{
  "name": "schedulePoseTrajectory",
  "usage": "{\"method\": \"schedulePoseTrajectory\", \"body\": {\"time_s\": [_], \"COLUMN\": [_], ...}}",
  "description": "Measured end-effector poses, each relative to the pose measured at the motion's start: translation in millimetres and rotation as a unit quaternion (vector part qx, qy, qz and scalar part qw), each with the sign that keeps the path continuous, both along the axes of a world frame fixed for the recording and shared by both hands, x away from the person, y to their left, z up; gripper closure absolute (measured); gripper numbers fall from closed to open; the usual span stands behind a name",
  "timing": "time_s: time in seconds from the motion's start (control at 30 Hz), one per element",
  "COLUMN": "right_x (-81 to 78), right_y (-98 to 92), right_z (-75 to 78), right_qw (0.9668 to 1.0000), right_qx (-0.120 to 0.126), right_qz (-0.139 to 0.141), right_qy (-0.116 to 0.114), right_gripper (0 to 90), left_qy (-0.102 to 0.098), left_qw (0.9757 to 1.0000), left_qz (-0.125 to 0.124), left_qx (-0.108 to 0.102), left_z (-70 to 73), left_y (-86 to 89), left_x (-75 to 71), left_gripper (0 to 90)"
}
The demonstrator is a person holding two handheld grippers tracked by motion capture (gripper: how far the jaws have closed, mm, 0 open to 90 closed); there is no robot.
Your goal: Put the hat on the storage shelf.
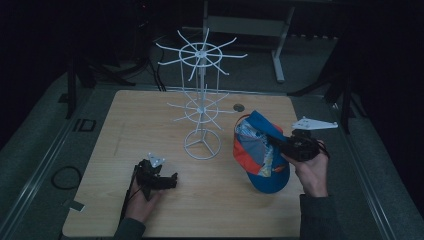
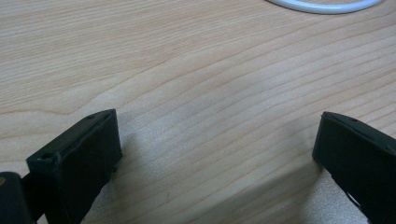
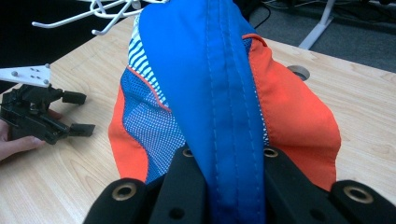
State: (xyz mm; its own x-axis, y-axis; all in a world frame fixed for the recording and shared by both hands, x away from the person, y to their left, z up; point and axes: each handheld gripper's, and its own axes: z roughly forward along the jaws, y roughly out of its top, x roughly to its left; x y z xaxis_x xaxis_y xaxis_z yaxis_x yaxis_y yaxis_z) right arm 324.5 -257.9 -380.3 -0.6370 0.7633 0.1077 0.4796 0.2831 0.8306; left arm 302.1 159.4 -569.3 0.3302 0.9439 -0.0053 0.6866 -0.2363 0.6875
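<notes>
Between the right jaws: a fold of the cap's (image 3: 219, 93) blue fabric was pinched tight, the stitched band running straight up from the two black jaws in the right gripper view.
Right gripper (image 1: 280, 144): clamped on the cap at its right edge, held by a hand (image 1: 312, 172) coming in from the bottom right of the high view, a grey three-cornered plate on top.
Cap: blue, orange and patterned mesh panels; it sat right of the stand's base, its lower part against the table (image 1: 140, 120), its upper edge lifted at the jaws. Whether it rested fully on the wood I could not tell.
Left jaws: stood wide apart, with bare wood grain between them in the left gripper view.
Left gripper (image 1: 172, 180): low over the near left part of the table, pointing right, held by the other hand (image 1: 142, 200); well apart from the cap.
Wire stand (image 1: 201, 100): white, upright at the table's middle, two tiers of radiating hooks on one post over a ring base; its base ring (image 2: 322, 5) curved across the top of the left gripper view.
Round grommet (image 1: 239, 107): set in the tabletop behind the cap, near the stand.
</notes>
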Motion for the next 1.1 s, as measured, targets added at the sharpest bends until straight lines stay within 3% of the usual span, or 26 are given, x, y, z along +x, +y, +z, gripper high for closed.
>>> {"method": "schedulePoseTrajectory", "body": {"time_s": [1.1], "right_x": [-4.1], "right_y": [-8.7], "right_z": [15.0], "right_qw": [0.9996], "right_qx": [0.026], "right_qz": [0.006], "right_qy": [-0.011], "right_gripper": [87.2], "left_qy": [-0.001], "left_qw": [1.0000], "left_qz": [0.001], "left_qx": [-0.001], "left_z": [-0.1], "left_y": [-0.1], "left_x": [0.0], "left_gripper": [1.4]}}
